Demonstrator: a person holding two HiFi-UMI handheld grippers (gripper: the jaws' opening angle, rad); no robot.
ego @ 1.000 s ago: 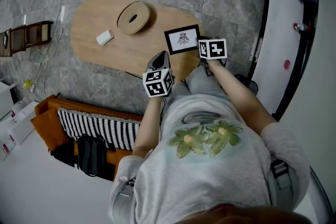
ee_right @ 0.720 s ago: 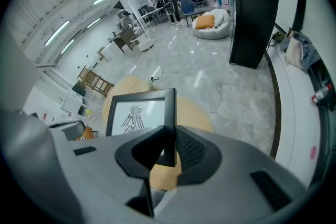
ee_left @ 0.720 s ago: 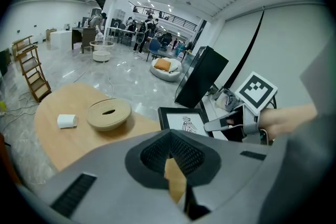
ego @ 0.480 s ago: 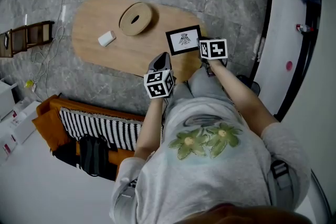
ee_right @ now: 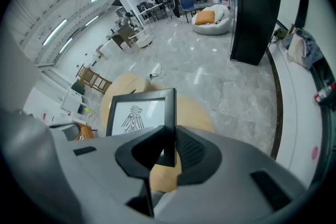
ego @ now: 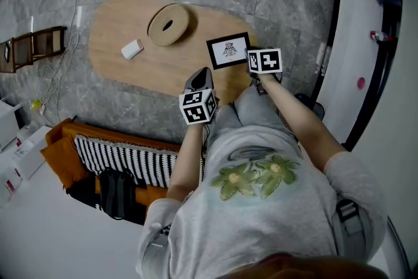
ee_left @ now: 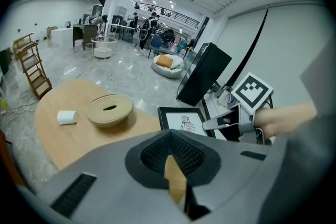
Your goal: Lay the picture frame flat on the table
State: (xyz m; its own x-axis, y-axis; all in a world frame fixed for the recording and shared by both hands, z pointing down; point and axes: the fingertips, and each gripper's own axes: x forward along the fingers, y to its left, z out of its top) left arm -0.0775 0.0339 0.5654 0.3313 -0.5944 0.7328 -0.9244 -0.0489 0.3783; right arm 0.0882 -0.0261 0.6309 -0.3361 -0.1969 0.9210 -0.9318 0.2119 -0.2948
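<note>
1. Two pads of your right gripper (ee_right: 170, 136) are clamped on the right bar of the frame (ee_right: 137, 113). Keep that pinch firm until the frame's back meets the table (ego: 117, 42).
2. In the head view, the frame sits at the table's 3 o'clock end, picture side up and leaning well back. Whether it is fully flat is not clear.
3. Ease it down slowly, pivoting on its lower edge. Release only once it feels settled.
4. Your left gripper (ee_left: 170, 134) is closed and empty, at 7 o'clock of the frame and apart from it. Keep it clear.
5. The disc (ego: 168, 23) at 10 o'clock and the white block (ego: 132, 49) at 9 o'clock lie well apart from the frame, so nothing blocks it. The table edge is near, so don't let the frame slide off.
</note>
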